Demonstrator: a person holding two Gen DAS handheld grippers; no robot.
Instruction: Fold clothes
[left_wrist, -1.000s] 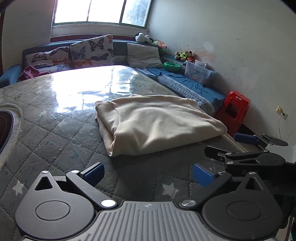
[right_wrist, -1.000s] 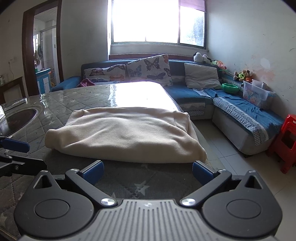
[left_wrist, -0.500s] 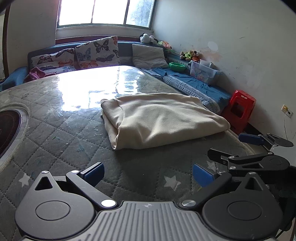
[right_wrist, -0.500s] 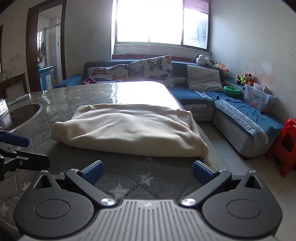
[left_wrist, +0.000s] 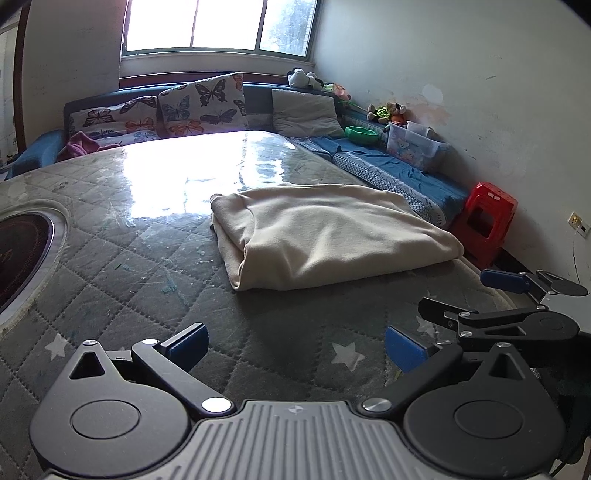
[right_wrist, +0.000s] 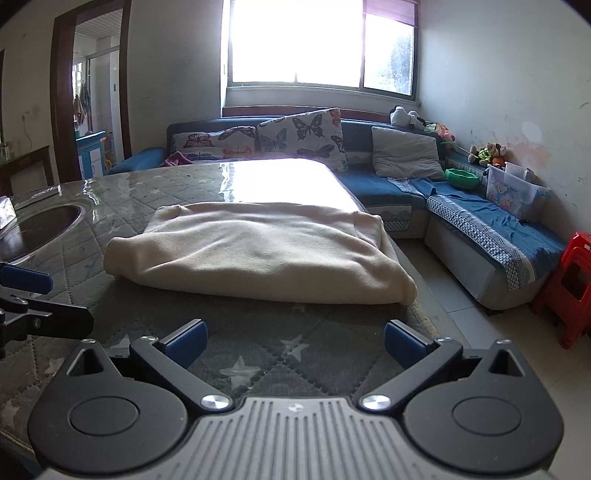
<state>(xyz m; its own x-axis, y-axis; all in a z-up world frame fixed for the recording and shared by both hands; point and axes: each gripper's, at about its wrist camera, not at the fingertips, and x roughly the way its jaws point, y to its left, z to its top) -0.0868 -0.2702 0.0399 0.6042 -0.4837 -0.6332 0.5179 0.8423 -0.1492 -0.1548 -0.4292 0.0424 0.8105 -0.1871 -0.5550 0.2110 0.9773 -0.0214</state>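
Note:
A cream garment (left_wrist: 325, 232), folded into a thick rectangle, lies on the grey quilted table (left_wrist: 122, 258) near its right edge. It also shows in the right wrist view (right_wrist: 255, 254). My left gripper (left_wrist: 295, 343) is open and empty, low over the table in front of the garment. My right gripper (right_wrist: 293, 339) is open and empty, also short of the garment's near edge. The right gripper shows in the left wrist view (left_wrist: 517, 295) at the right. One blue fingertip (right_wrist: 26, 278) of the left gripper shows at the left of the right wrist view.
A round inset burner (left_wrist: 22, 254) sits in the table at the left. A blue corner sofa (right_wrist: 461, 221) with butterfly cushions (right_wrist: 303, 138) runs behind and to the right. A red plastic stool (left_wrist: 484, 221) stands on the floor by the wall.
Both grippers have drawn back from the garment and risen a little; the garment looks smaller and farther away. Both stay open. The garment has not moved.

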